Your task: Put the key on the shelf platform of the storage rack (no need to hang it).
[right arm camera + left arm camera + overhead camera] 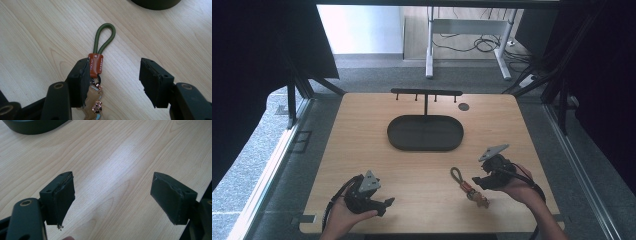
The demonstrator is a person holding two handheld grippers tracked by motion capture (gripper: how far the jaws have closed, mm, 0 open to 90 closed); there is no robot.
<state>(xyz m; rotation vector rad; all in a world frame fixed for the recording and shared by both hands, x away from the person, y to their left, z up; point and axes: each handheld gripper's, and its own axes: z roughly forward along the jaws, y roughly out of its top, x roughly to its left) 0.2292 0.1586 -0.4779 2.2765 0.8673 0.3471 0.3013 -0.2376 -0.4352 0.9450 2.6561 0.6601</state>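
From the high view, my left gripper (384, 204) hung over the worktop's near left corner, jaws apart with nothing in them. My right gripper (478, 181) sat near the near right edge, its tips just beside the keychain (468, 187), which lay flat on the wood between my two hands, closer to the right one. The dark oval tray (425, 133) stood at the middle toward the far edge, with a black hook rack (426, 93) rising behind it and a small round mark (463, 106) near the far right corner.

In the left gripper view, my jaws stood wide over bare wood grain, and the tray's rim (32, 127) showed at the top left. Nothing lay between the pads.

In the right gripper view, my jaws were part open and not yet clamped. The keychain's green cord loop (105, 37) pointed away from me, its brown leather tab (95, 64) lay against my left-hand pad, and the charm (93, 102) trailed toward me alongside that jaw. The other pad stood well apart from it.

The risk I judged: with the keychain hugging one pad rather than centred, closing could push it sideways along the wood, or pinch only the tab's edge so it would slip out on lifting. The dangling charm could also swing and snag.

The tab carried small pale lettering, too fine for me to read with confidence.
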